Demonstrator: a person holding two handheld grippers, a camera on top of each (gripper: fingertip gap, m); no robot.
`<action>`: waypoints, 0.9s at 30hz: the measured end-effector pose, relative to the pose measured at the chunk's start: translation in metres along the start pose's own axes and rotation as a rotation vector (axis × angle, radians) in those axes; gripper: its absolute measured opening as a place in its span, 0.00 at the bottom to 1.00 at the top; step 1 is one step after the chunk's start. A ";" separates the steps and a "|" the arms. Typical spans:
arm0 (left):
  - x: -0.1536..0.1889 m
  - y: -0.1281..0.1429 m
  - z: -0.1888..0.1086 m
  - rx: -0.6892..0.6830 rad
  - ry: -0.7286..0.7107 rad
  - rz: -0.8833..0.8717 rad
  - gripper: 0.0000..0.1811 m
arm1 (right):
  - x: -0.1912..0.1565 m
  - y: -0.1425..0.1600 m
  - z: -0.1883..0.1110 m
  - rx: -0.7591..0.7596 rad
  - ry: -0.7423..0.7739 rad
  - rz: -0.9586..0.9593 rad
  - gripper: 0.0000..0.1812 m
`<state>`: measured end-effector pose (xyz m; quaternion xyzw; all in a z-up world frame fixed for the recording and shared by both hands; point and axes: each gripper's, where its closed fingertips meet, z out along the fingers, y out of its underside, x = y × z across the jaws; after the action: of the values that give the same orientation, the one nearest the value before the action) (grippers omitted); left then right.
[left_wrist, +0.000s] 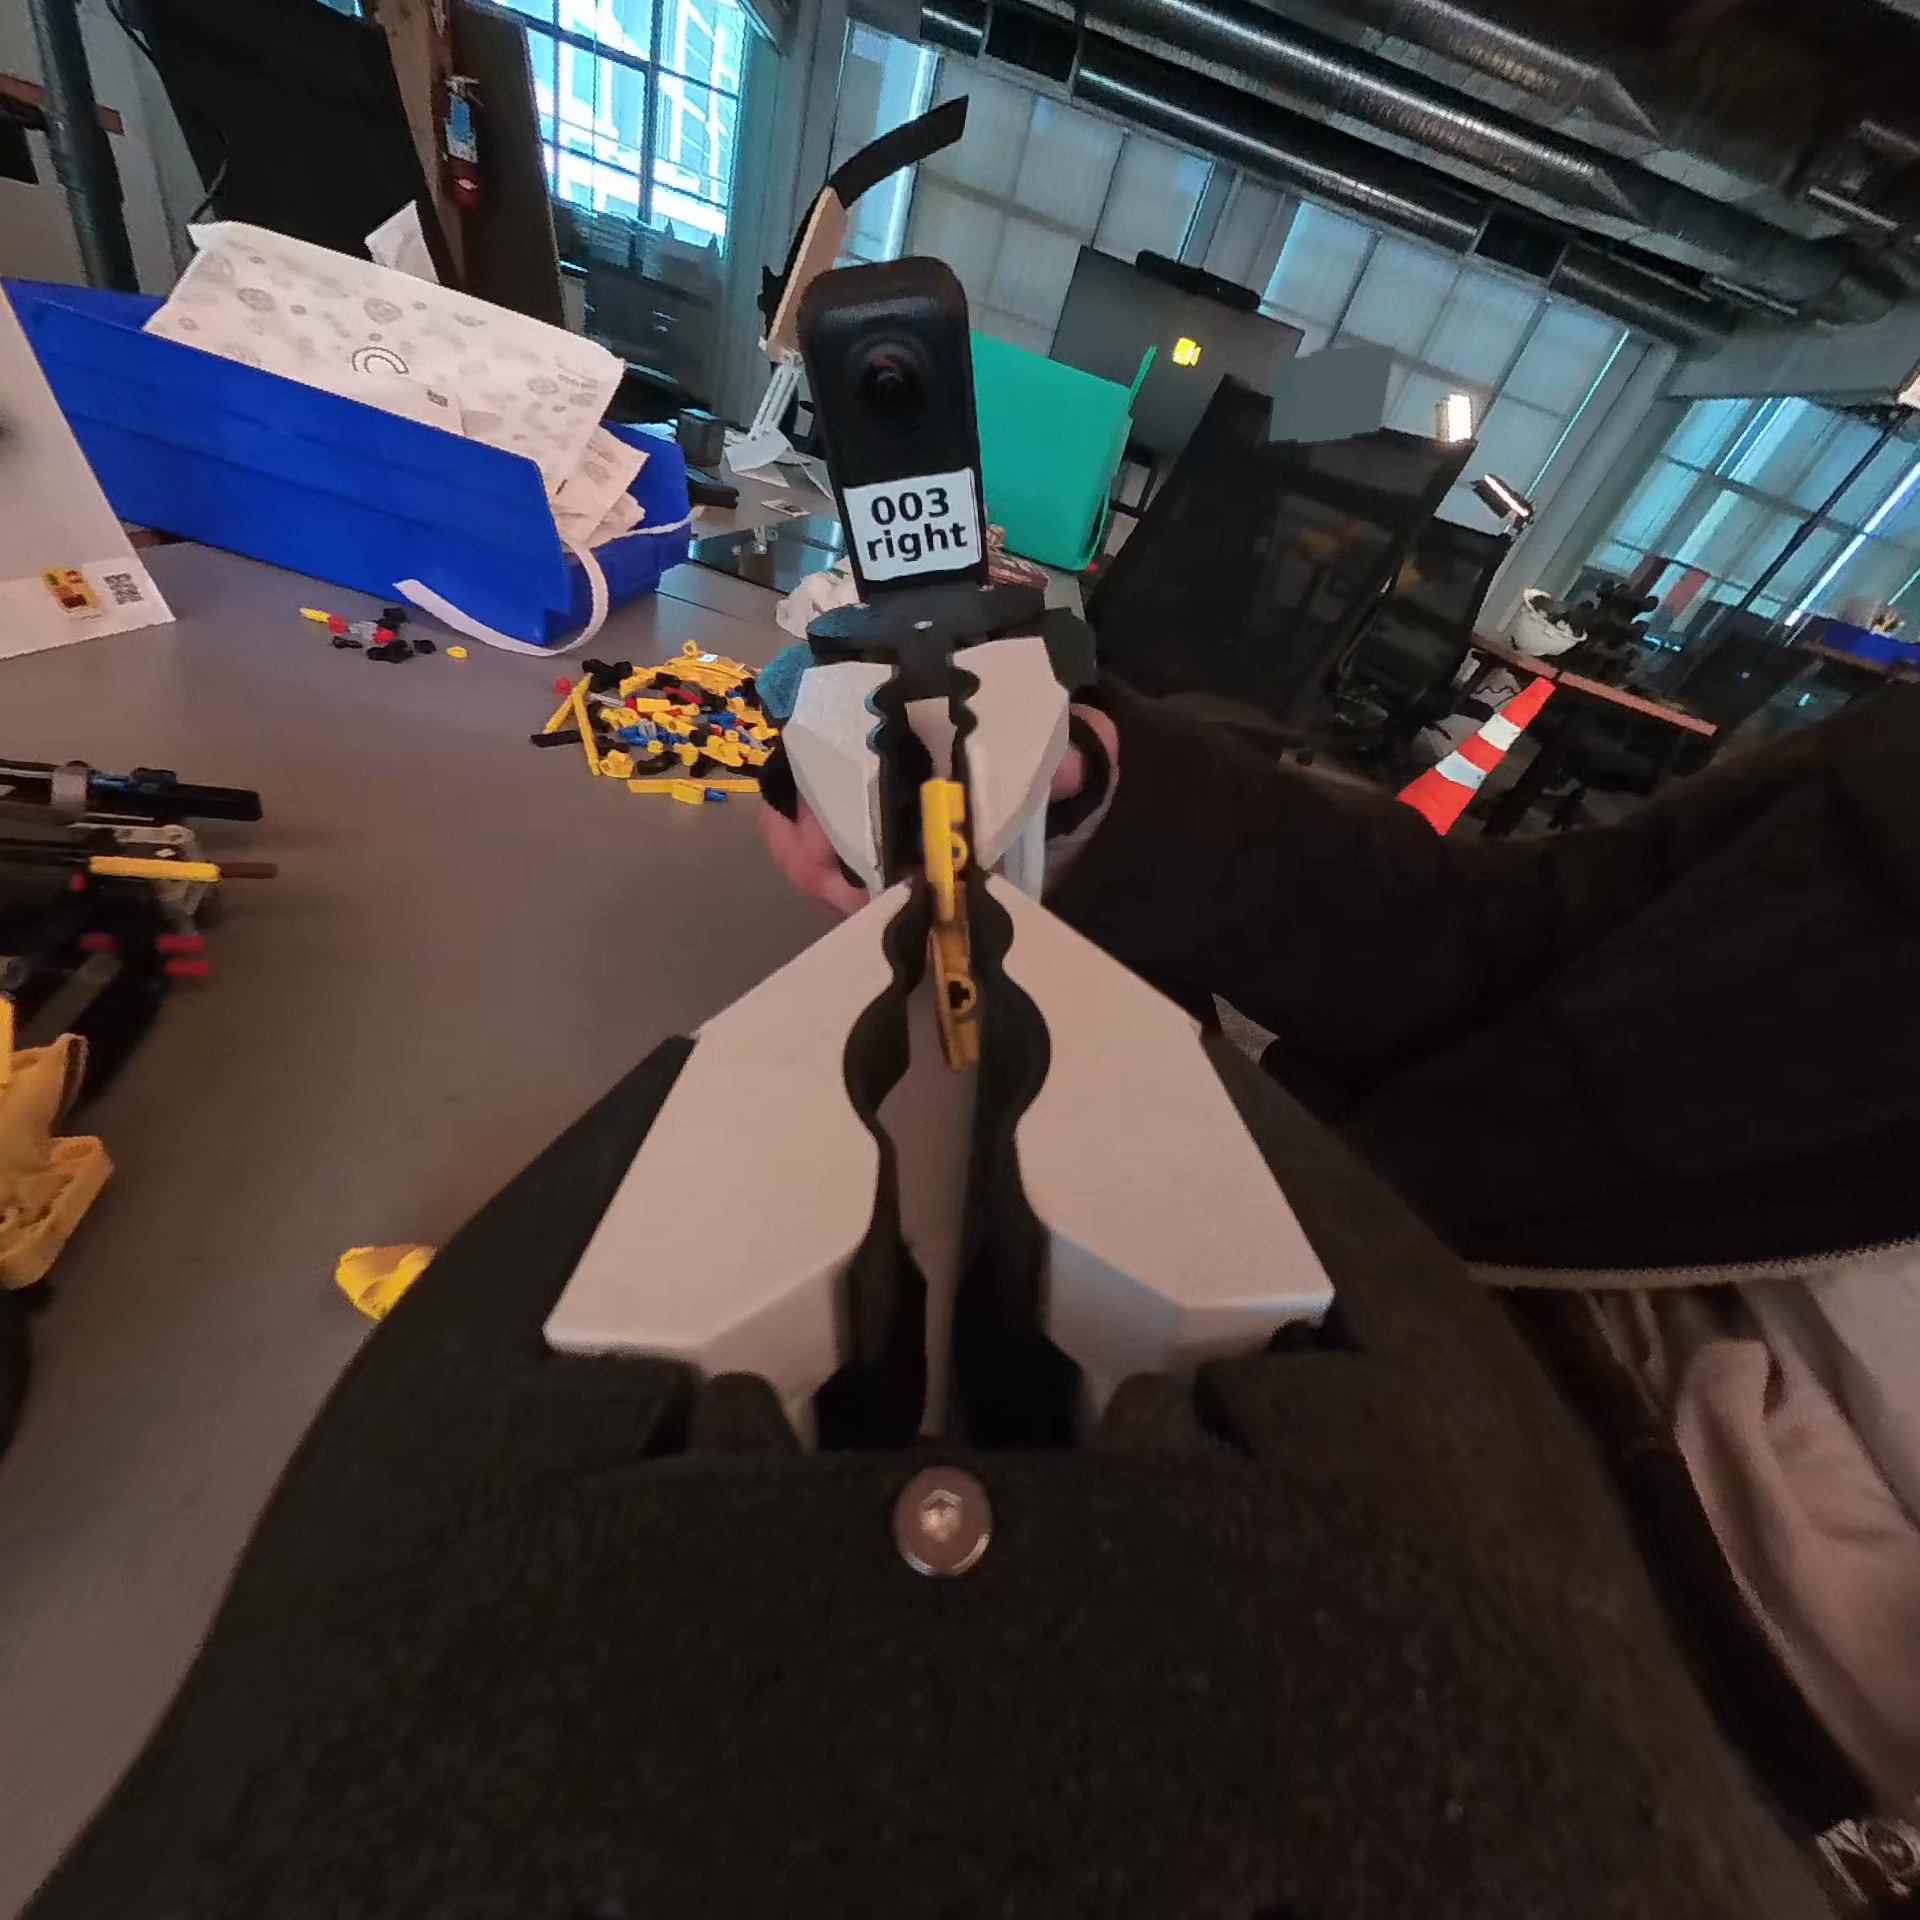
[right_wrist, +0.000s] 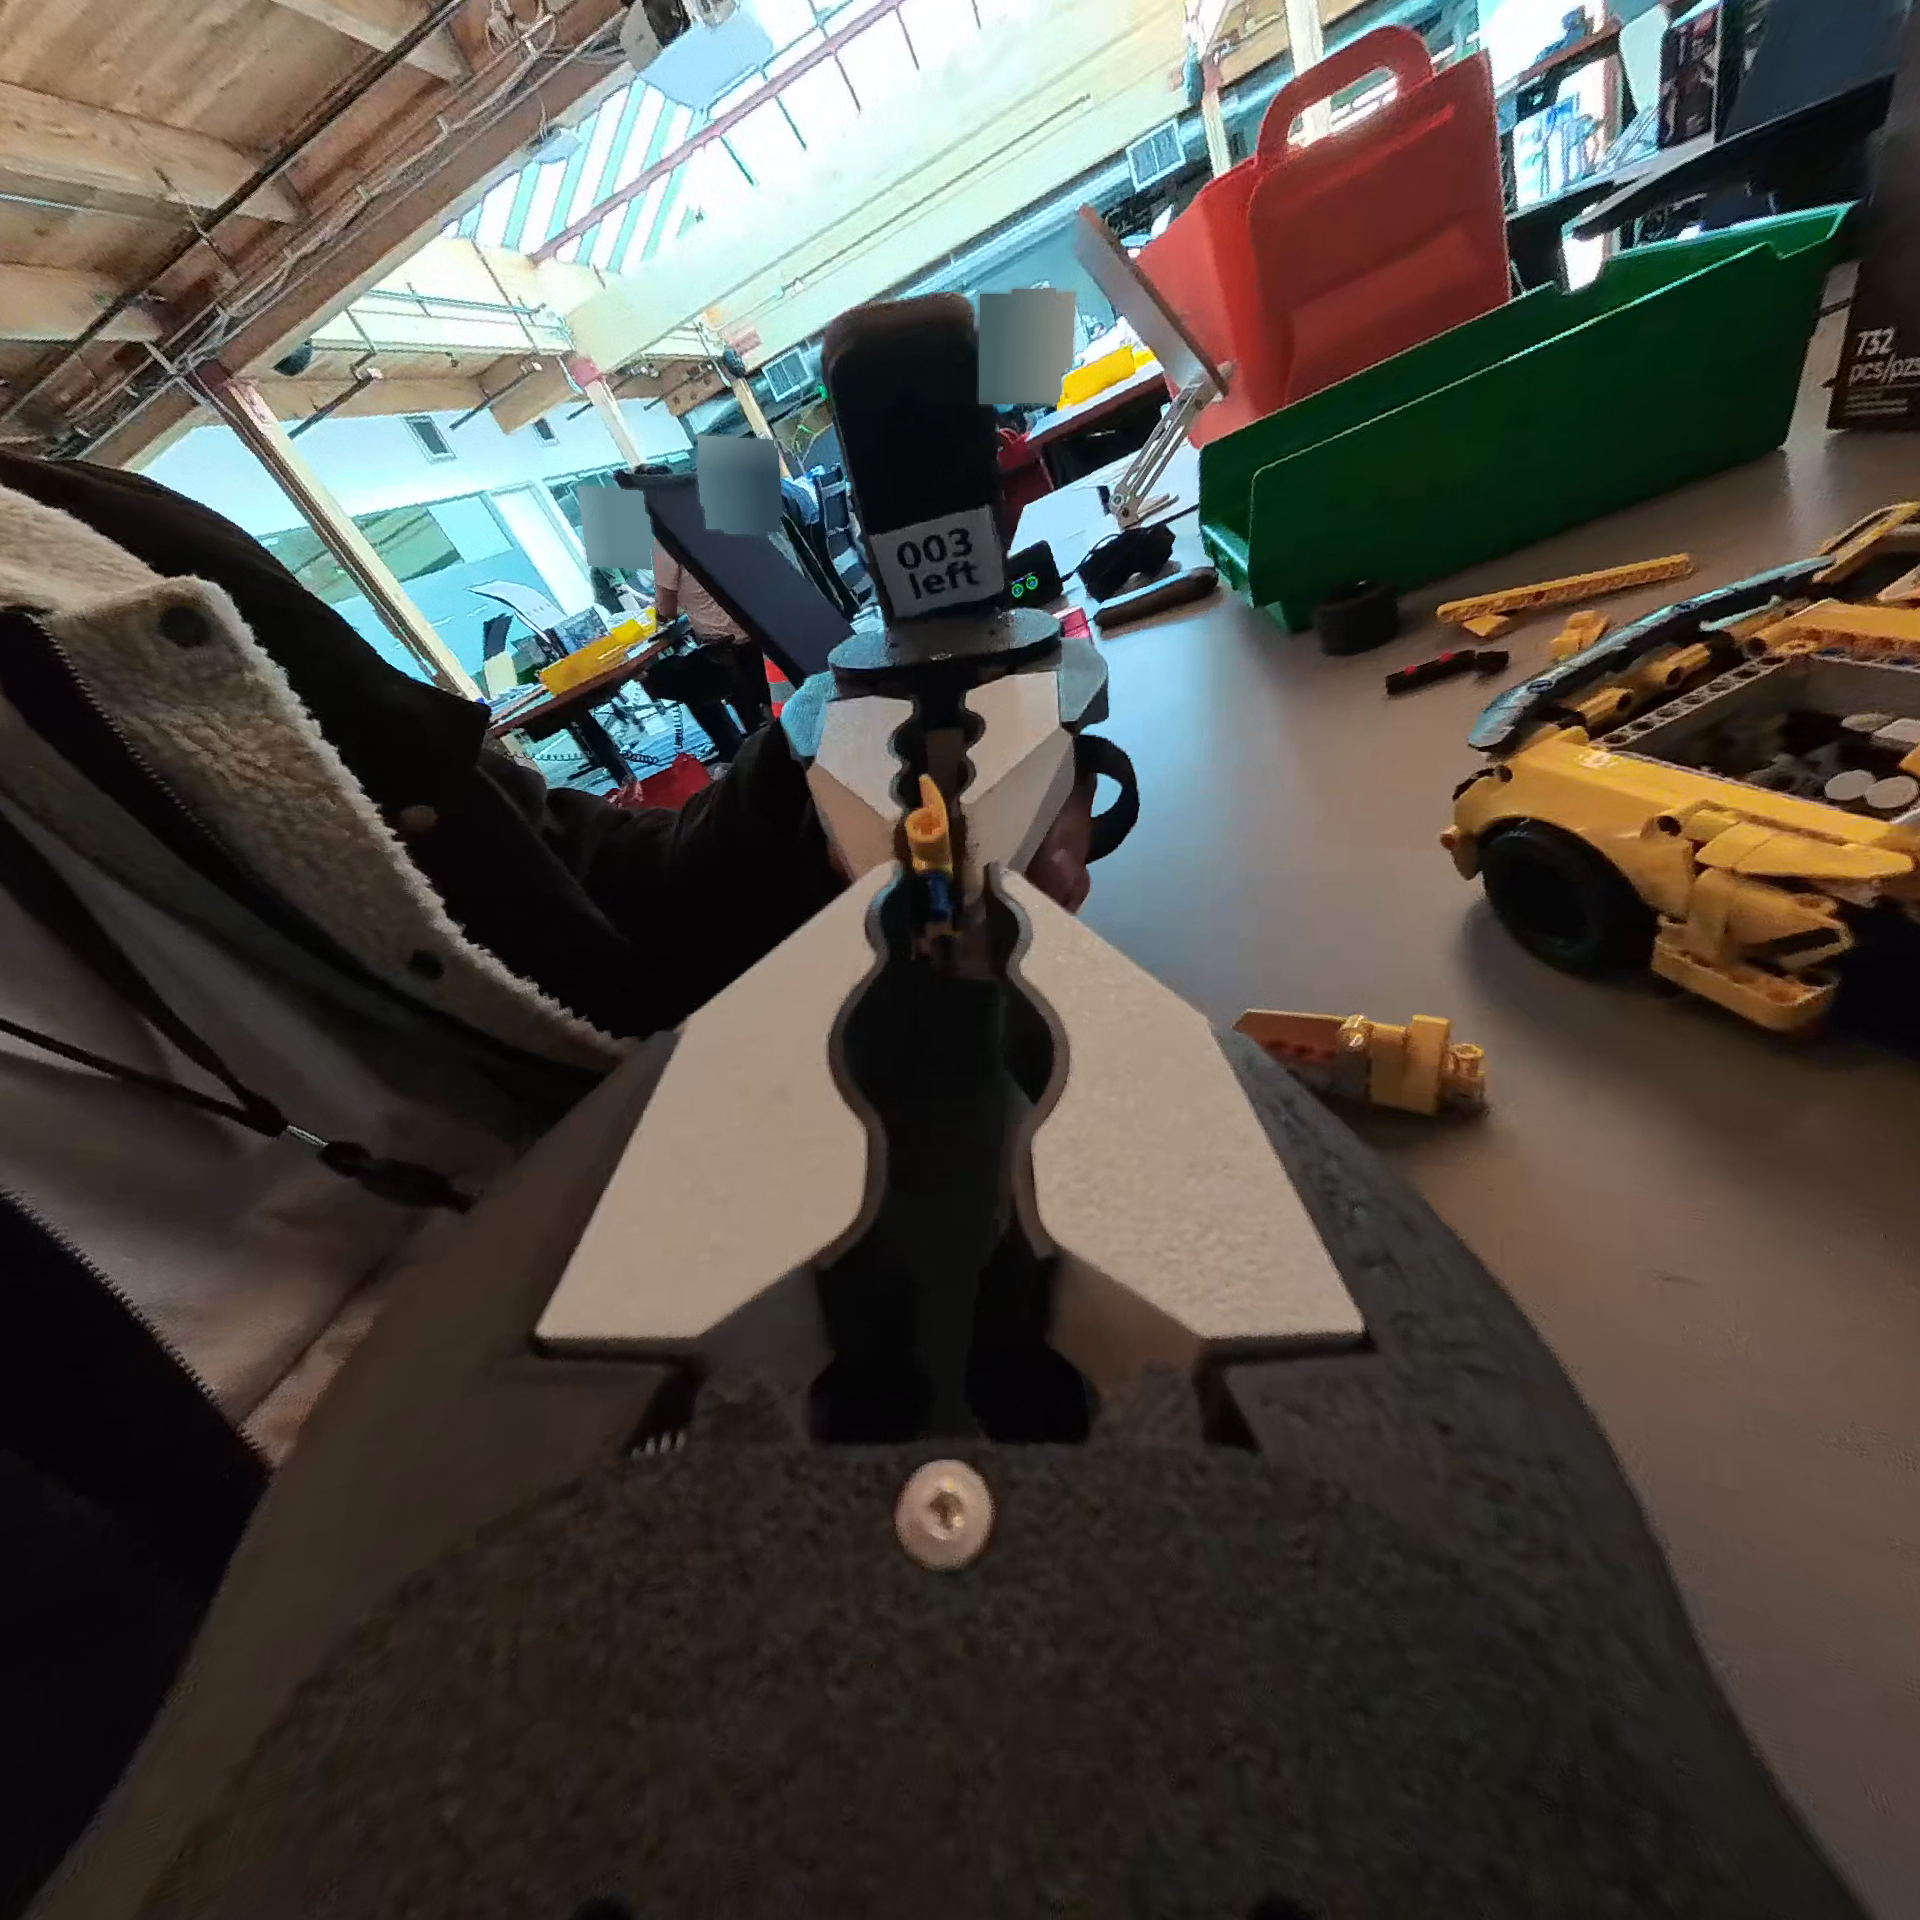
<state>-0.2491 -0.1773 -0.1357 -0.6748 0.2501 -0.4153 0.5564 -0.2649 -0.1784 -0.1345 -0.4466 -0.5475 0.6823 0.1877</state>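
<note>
Where the two grippers meet tip to tip at the centre of both frames, a small yellow plastic building-brick piece (left_wrist: 951, 935) is pinched between them. The left gripper (left_wrist: 940, 914) has its white fingers nearly closed on the lower end of that piece, and the right gripper (right_wrist: 940, 899) is likewise almost closed, gripping the part that carries a small blue connector (right_wrist: 938, 896); whether this is one assembly or two pieces being joined cannot be told. A hand (left_wrist: 821, 852) in a dark sleeve holds the far gripper in the left wrist view. Under them lies a grey table (left_wrist: 436, 987). On it, in the left wrist view, a heap of loose yellow, black, red and blue bricks (left_wrist: 665, 727) sits centre-left, before a blue plastic bin (left_wrist: 312, 468). At right in the right wrist view stands a partly built yellow brick car (right_wrist: 1704, 831), a small yellow sub-assembly (right_wrist: 1371, 1060) near it, and a green plastic bin (right_wrist: 1507, 416) at upper right.
</note>
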 end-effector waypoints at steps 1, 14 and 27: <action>0.000 0.001 0.000 -0.005 0.002 0.001 0.03 | 0.000 0.001 0.000 -0.004 -0.005 0.012 0.07; 0.004 0.007 -0.001 -0.038 0.033 -0.035 0.04 | -0.002 0.010 -0.003 -0.059 -0.006 -0.032 0.04; -0.015 -0.057 -0.056 0.369 -0.034 -0.080 0.03 | 0.025 0.057 -0.021 -0.343 0.143 0.003 0.02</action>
<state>-0.3109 -0.1808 -0.0831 -0.5777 0.1330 -0.4645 0.6579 -0.2481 -0.1665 -0.1972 -0.5202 -0.6405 0.5457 0.1460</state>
